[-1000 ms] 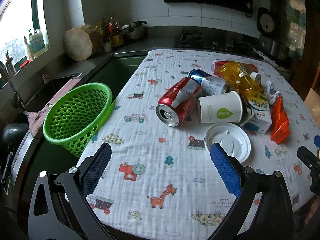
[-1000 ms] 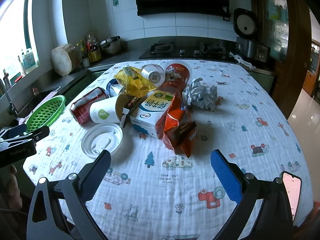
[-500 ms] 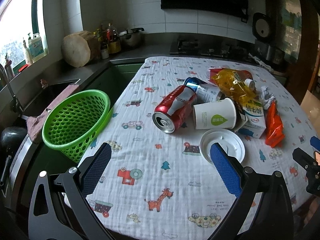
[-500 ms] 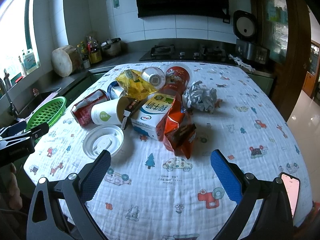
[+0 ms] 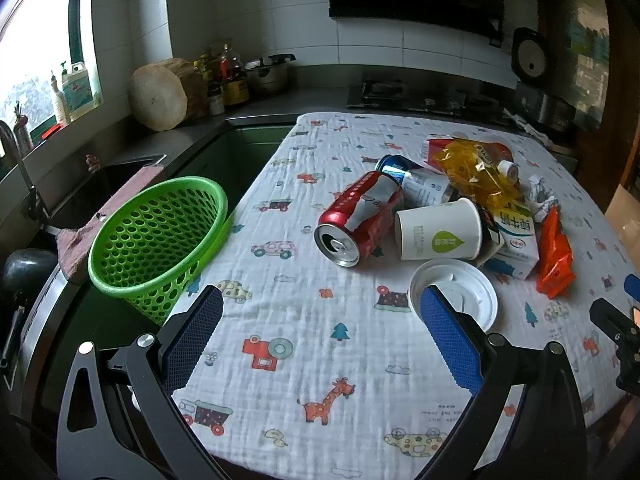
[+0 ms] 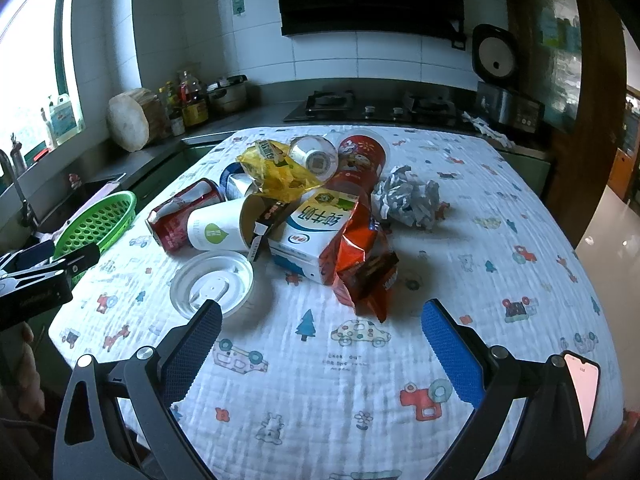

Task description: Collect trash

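- The left tool (image 5: 320, 332) is being held with its jaws spread wide and nothing between them, above the cloth-covered counter (image 5: 304, 360).
- The right tool (image 6: 322, 338) is likewise being held wide and unloaded.
- A red can (image 5: 359, 218) is lying ahead of the left tool, touching a toppled paper cup (image 5: 438, 235).
- A white lid (image 5: 454, 296) is sitting just beyond its right finger.
- A green basket (image 5: 160, 236) is being seen ahead-left (at the counter's edge).
- A milk carton (image 6: 318, 226) and an orange wrapper (image 6: 362, 264) are lying ahead of the right tool.
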Motion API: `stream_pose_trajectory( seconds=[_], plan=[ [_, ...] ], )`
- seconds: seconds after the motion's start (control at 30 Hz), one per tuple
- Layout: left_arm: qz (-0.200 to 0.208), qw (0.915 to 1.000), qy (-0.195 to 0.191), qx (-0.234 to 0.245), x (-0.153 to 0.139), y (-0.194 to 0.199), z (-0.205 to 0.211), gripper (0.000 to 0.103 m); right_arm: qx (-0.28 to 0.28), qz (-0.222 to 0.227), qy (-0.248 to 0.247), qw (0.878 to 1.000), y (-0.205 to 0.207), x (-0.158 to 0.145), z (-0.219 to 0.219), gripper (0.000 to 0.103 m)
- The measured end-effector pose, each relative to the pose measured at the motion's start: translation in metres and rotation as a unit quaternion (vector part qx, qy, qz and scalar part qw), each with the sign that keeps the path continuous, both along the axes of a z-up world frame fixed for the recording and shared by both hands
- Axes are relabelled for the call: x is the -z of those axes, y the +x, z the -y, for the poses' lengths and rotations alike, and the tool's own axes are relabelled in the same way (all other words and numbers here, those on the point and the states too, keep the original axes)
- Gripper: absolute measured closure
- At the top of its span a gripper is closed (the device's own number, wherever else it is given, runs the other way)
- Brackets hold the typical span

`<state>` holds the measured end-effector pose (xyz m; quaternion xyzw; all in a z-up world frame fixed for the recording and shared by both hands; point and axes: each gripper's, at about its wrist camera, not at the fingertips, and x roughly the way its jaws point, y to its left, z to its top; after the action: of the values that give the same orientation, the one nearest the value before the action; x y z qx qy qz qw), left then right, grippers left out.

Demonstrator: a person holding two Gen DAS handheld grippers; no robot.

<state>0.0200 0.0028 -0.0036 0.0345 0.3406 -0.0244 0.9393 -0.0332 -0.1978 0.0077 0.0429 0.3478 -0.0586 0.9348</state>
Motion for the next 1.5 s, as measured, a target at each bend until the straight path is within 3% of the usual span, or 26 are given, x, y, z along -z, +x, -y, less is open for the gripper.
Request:
stream_pose_trajectory(
  seconds=[1.07, 1.5],
  plan=[
    [-0.008, 0.9998, 0.004, -0.02, 0.001, 0.016, -0.009, 0.006, -0.037, -0.01, -0.004, 0.999, 0.024, 0.004, -0.015, 0.006],
    [-0.027, 0.9994, 0.005, -0.023, 0.009, 0.038, -0.018, 0.006, -0.085, -0.041, 0.0, 0.996, 0.046, 0.025, -0.034, 0.006]
  ],
)
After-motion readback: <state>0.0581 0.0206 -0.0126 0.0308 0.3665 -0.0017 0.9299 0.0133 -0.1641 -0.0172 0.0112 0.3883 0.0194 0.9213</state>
